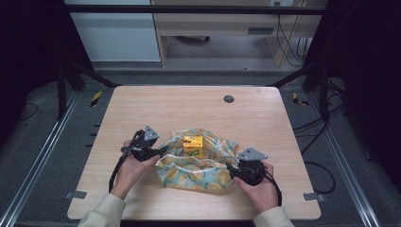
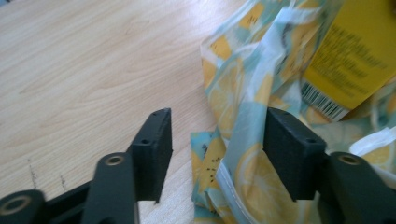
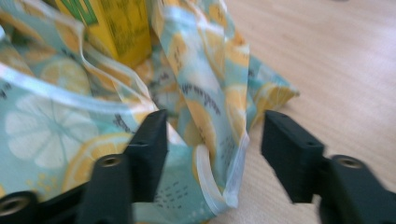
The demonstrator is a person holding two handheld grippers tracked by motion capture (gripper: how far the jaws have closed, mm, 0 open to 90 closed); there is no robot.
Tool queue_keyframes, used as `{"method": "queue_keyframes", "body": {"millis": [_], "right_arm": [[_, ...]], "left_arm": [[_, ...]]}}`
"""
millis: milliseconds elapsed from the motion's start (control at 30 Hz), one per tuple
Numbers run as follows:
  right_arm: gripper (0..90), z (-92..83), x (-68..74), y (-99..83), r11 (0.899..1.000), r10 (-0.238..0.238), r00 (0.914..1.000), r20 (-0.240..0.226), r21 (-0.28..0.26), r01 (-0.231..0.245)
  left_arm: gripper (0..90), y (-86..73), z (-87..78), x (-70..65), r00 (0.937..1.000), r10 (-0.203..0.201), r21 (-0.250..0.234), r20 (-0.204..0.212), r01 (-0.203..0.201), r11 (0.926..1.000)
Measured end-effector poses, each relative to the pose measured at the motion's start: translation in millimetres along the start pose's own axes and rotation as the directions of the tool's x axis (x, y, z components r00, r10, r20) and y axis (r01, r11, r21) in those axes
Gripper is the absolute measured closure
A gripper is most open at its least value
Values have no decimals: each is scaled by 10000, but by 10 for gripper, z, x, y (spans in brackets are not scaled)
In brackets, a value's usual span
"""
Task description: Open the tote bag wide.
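box [image 1: 193, 145] lower half hidden in bag [image 1: 194, 175] | label text blurred

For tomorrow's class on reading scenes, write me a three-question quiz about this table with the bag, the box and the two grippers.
1. True or false: the yellow box stands in the lemon-print bag.
2. The left gripper is: A) open, bag edge between its jaws; B) shut on the box; C) lying flat on the table.
3. Fill in: the right gripper is ____ at the bag's corner.

Key: 1 true; 2 A; 3 open.
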State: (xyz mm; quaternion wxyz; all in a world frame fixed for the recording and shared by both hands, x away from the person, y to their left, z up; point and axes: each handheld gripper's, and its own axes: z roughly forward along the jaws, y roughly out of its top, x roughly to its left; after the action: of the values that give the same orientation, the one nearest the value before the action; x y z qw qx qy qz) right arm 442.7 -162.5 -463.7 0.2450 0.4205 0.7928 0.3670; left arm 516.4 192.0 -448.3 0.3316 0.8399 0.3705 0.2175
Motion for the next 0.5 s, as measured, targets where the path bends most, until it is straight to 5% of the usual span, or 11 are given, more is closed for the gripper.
{"method": "queue_keyframes", "body": {"millis": [167,367,500], "right_arm": [[235,-121,53,83,9954,-3,9997,262,-961,28],[163,-218,-4,87,9924,345,9957,861,-1208,-240],[126,-303,-91,42,9900,848,9904,1090,-1214,-714]], "left_arm": [[329,83,-148,-37,9999,-70,-413,83,73,9991],[230,65,-385,-43,9997,137,-583,-201,-149,9982],[179,-52,-563,3,9995,-105,-769,-313,81,9970]]}}
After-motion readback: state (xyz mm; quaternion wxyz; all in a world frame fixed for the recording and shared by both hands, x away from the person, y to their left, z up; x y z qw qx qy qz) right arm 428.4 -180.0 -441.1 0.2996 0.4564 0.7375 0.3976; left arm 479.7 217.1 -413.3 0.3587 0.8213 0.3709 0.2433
